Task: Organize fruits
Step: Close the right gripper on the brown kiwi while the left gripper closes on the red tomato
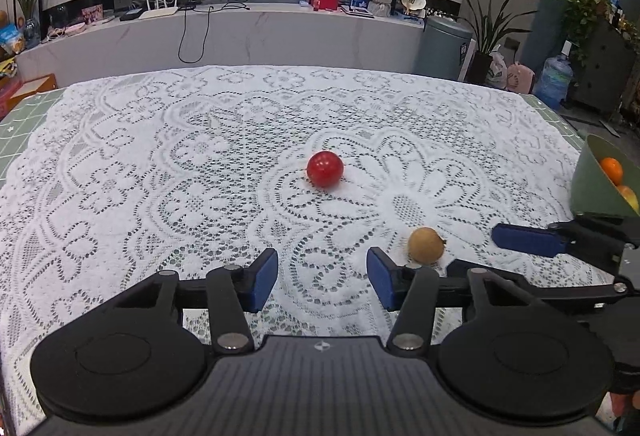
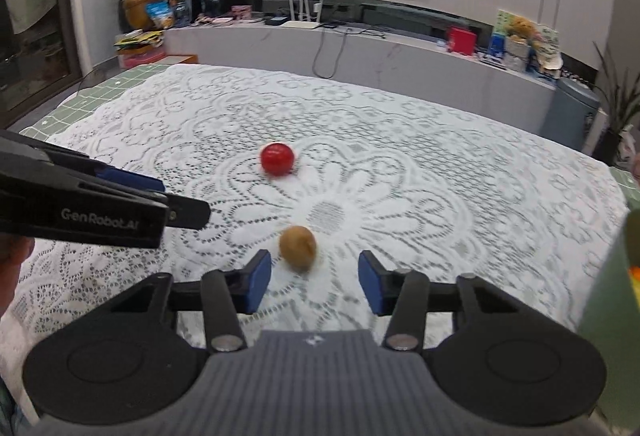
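brown fruit (image 2: 297, 246): loose on the lace cloth (image 2: 400, 172), just ahead of my right claw (image 2: 314, 282) and a bit left of its centre line. Not between the pads yet.
red fruit (image 1: 325, 168): further out mid-cloth, well apart from the brown one, ahead of my left claw (image 1: 322, 284).
right claw: spread, nothing pinched. Gap looks only a little wider than the brown fruit.
left claw: spread, empty, no fruit in its gap.
green bowl (image 1: 590, 188): right edge of the table, at least an orange (image 1: 612, 170) and a yellowish piece in it. I take it as the drop spot.
risk 1: brown fruit is round and off-centre. I expect the left pad to nudge it first and roll it away.
risk 2: pads dragging could snag the lace holes and tug the cloth, shifting both fruits.
risk 3: my two claws sit near each other. The left one's right finger is just beside the brown fruit, so they may clash.
risk 4: right-wrist view is blurred, so my aim is rough.
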{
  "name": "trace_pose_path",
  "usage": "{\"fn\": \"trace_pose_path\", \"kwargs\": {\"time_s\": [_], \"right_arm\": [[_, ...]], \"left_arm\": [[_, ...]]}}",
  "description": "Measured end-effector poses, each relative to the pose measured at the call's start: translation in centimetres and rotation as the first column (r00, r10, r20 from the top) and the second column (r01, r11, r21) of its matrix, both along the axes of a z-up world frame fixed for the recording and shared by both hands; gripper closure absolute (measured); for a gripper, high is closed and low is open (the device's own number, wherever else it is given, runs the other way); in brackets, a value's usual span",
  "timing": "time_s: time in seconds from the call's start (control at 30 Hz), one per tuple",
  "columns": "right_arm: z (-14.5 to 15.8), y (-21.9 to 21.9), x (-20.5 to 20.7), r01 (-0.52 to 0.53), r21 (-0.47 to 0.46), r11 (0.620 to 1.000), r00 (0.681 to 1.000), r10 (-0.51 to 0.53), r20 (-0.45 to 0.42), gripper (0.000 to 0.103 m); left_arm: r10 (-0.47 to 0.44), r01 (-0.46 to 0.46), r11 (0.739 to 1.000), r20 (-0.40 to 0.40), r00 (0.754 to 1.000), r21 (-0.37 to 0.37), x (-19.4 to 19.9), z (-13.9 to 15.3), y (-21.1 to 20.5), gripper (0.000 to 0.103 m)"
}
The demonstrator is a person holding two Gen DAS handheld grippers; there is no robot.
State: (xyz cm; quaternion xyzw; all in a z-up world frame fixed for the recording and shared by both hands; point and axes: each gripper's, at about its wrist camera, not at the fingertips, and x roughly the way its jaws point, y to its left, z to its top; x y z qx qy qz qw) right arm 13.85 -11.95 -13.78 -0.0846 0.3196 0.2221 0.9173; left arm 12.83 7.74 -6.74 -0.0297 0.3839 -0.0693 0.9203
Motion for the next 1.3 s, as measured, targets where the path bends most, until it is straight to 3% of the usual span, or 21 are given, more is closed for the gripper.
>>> {"fn": "trace_pose_path", "kwargs": {"time_s": [0.4,0.47,0.7,1.07,1.3], "right_arm": [[-1.3,1.1,2.9,-0.018,0.013,1.0,0.999,0.018,-0.05,0.073],[-1.4,1.0,3.0,-0.024,0.026,0.999,0.998,0.025,-0.062,0.081],[-0.9,0.7,3.5,-0.011,0.04,0.999,0.998,0.014,-0.054,0.081],[-0.3,-1.6,5.8,0.095,0.01,0.995,0.995,-0.095,-0.018,0.081],[-0.6,-1.6,6.1,0.097,0.009,0.995,0.995,-0.097,-0.022,0.081]], "left_arm": [[0.003,-0.003,1.0,-0.012,1.0,-0.005,2.1,-1.2,0.1,0.043],[0.004,-0.004,1.0,-0.012,1.0,-0.003,2.4,-1.4,0.0,0.043],[-0.001,0.001,1.0,0.006,1.0,-0.004,3.4,-1.8,-0.3,0.043],[-0.007,0.006,1.0,0.058,0.998,0.002,5.9,-1.7,-0.8,0.041],[-0.006,0.007,1.0,0.066,0.998,-0.01,7.7,-1.9,-1.3,0.04]]}}
